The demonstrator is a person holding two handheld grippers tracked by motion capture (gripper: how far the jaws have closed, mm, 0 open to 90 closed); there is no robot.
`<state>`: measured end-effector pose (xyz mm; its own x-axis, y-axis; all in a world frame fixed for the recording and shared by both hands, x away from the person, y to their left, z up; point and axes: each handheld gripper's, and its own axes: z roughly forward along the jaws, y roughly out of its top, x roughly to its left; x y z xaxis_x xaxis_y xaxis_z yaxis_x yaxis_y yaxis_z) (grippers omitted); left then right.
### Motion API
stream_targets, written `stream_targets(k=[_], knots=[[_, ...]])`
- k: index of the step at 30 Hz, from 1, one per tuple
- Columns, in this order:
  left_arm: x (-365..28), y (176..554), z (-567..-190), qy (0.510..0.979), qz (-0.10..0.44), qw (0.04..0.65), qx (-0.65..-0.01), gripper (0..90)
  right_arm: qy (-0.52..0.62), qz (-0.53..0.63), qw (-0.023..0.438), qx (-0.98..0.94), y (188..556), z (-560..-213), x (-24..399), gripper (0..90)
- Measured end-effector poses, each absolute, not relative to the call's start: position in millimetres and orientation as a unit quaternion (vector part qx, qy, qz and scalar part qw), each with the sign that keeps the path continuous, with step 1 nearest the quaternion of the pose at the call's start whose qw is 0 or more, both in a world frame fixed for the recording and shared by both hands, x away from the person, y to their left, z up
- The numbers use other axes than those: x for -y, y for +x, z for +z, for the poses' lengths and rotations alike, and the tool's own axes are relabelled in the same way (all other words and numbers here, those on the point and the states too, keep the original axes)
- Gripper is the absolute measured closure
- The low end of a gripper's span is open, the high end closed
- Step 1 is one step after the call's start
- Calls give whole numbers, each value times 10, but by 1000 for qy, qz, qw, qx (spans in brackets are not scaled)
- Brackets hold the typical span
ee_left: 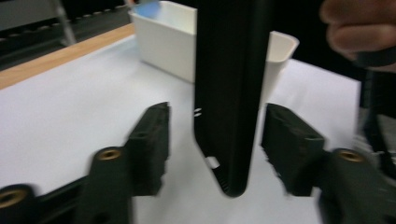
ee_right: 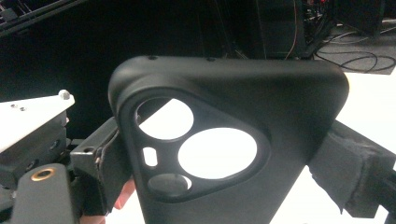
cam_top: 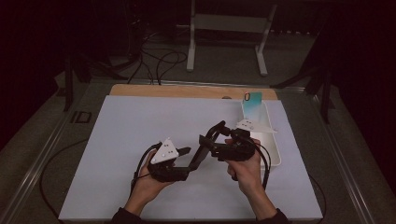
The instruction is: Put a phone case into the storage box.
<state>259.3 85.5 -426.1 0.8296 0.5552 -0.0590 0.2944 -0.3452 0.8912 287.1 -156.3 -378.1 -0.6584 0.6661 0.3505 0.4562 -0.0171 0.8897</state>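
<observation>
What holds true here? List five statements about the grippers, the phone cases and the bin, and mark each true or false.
1. The right gripper is shut on the black phone case, a jaw at each long edge. True.
2. The left gripper clamps that case. False: its jaws stand open on either side of the case, with a gap at each pad.
3. The black case has camera cutouts at one corner. True.
4. The white bin sits at the table's left side. False: it sits at the right, just beyond the right hand.
5. The teal phone case lies flat on the white sheet. False: it stands propped at the bin's far end.
</observation>
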Motion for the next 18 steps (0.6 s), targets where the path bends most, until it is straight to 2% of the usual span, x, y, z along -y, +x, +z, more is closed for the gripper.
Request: stream_targets(k=[6, 13, 18], knots=[[-965, 2581, -4254, 797, 151, 504, -296, 173, 404, 585, 92, -698, 2883, -3783, 1558, 138], [-1121, 2597, -4245, 788, 167, 498, -321, 24, 406, 581, 92, -700, 2893, -3791, 1552, 137], [-1218, 2598, -4297, 782, 183, 489, -340, 7, 404, 579, 95, -702, 2894, -3791, 1546, 138]])
